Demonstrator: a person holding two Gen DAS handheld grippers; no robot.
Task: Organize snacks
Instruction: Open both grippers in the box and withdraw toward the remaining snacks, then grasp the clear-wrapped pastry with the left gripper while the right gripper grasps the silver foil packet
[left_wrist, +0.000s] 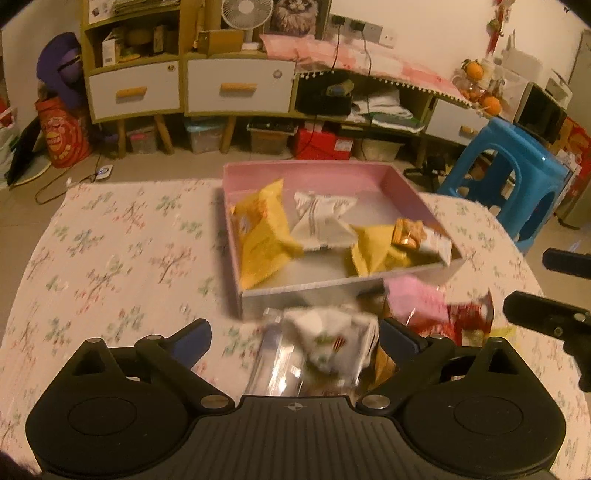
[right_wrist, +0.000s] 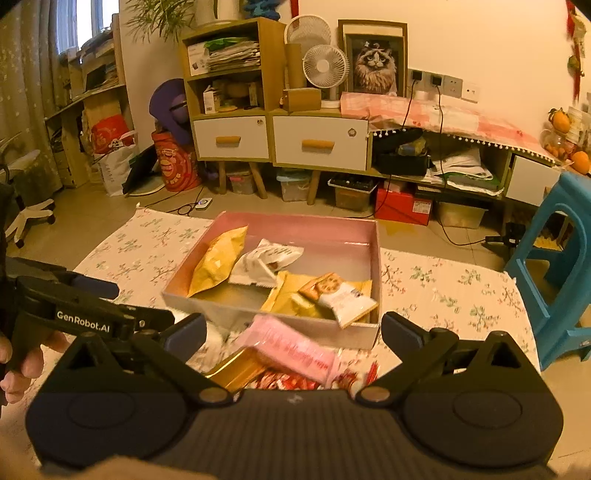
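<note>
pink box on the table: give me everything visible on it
The pink box is a shallow, square, open-topped tray, apparently cardboard: pink inner walls, pale greyish floor and outer front. It sits flat on the floral tablecloth. Inside lie yellow packets, a white packet and a cookie packet leaning over the front corner. More snacks lie against its front.

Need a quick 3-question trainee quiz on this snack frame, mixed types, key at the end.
1. True or false: the pink box already holds snack packets.
2. The pink packet lies: A) inside the box, B) on the table in front of it, C) on the blue stool.
3. How do the jaws of the left gripper and the right gripper stand?

Key: 1 true. 2 B. 3 both open, pressing on nothing; the white packet lies loose between the left jaws.
</note>
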